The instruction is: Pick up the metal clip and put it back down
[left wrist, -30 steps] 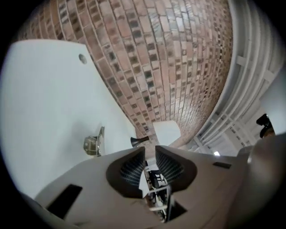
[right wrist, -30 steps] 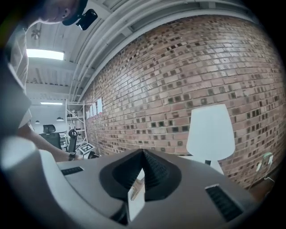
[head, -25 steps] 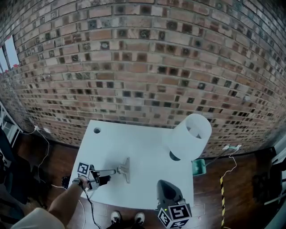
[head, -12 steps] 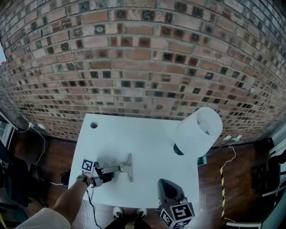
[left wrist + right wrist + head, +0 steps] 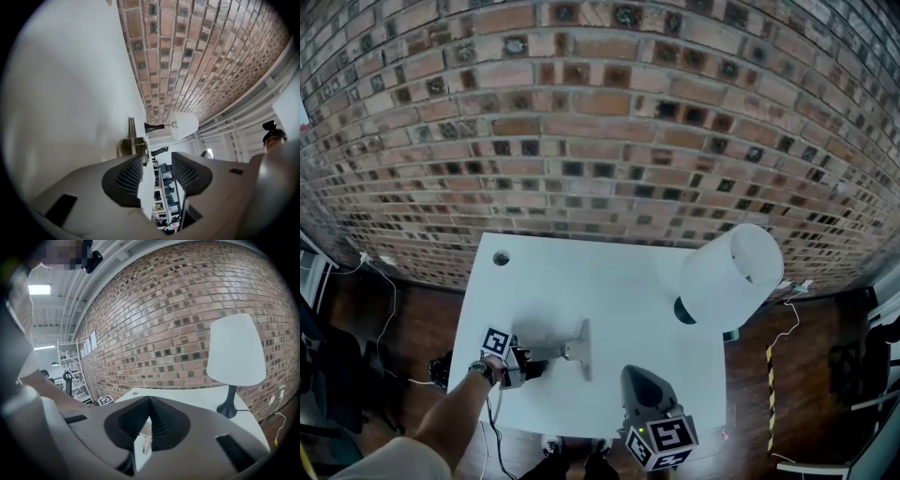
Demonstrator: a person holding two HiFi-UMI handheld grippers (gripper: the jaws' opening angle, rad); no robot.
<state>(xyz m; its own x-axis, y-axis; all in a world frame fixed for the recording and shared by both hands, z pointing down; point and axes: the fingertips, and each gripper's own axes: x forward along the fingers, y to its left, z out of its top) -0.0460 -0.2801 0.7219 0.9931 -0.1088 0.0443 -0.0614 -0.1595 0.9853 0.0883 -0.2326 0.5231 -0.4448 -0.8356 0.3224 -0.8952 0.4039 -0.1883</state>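
Nearest us, at the front edge of the worktop (image 5: 609, 281), we see the right hand-held gripper (image 5: 637, 375). It is clenched, its jaws pressed together at the tips and grasping nothing, and it points across the white top toward the lamp.

To its left, a forearm reaches in from the near left corner and carries the left hand-held gripper (image 5: 157, 158), which lies level and low over the worktop. Its jaws have just been opening and now stand apart, released, with nothing pressed between the pads. Only the worktop's edge and the room beyond show through the gap.

The metal clip (image 5: 579, 349) lies flat on the worktop just past the tips of those jaws, toward the middle of the near half, with its crossbar on the far side from the hand-held gripper.

Further back, a lamp (image 5: 733, 274) with a white shade stands on a dark base at the right edge, well apart from the clip. A round hole (image 5: 501, 258) sits in the far left corner of the worktop.

Behind everything rises a brick wall (image 5: 600, 141). A white cable (image 5: 389, 281) trails over the wooden floor at the left.
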